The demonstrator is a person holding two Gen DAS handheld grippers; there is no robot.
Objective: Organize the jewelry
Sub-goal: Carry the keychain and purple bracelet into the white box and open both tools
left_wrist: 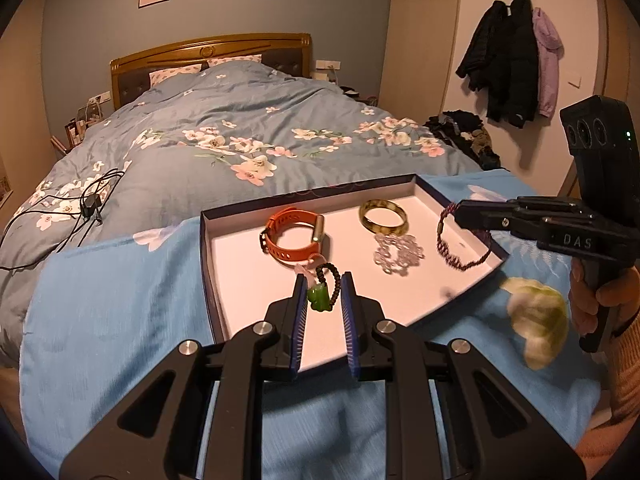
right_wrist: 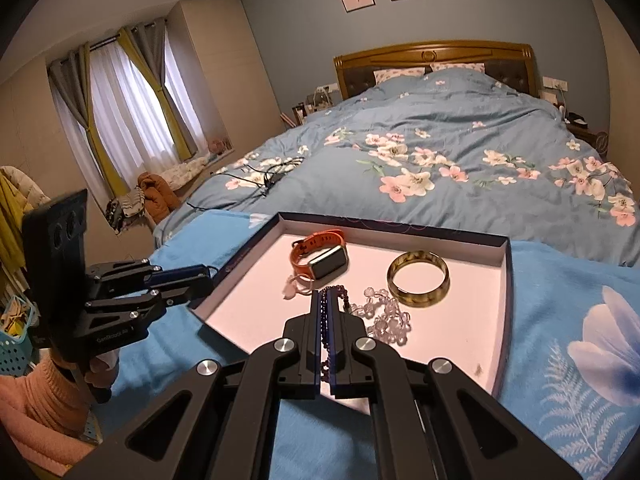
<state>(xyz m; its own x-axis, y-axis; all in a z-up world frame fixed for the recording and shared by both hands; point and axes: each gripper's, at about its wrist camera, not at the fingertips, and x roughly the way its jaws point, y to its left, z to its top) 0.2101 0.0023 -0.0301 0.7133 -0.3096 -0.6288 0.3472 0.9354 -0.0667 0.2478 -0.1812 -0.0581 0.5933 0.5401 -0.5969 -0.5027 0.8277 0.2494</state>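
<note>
A shallow dark-rimmed tray with a white floor lies on a blue cloth on the bed. In it are an orange smartwatch, an amber bangle and a clear crystal bracelet. My left gripper stands partly open around a black bead bracelet with a green pendant, over the tray's near part; whether the pads touch it is unclear. My right gripper is shut on a purple bead bracelet, holding it over the tray's right side.
The floral duvet lies beyond the tray. A black charger and cables lie on the bed at left. Coats hang on the right wall. A pale green flower print shows on the cloth beside the tray.
</note>
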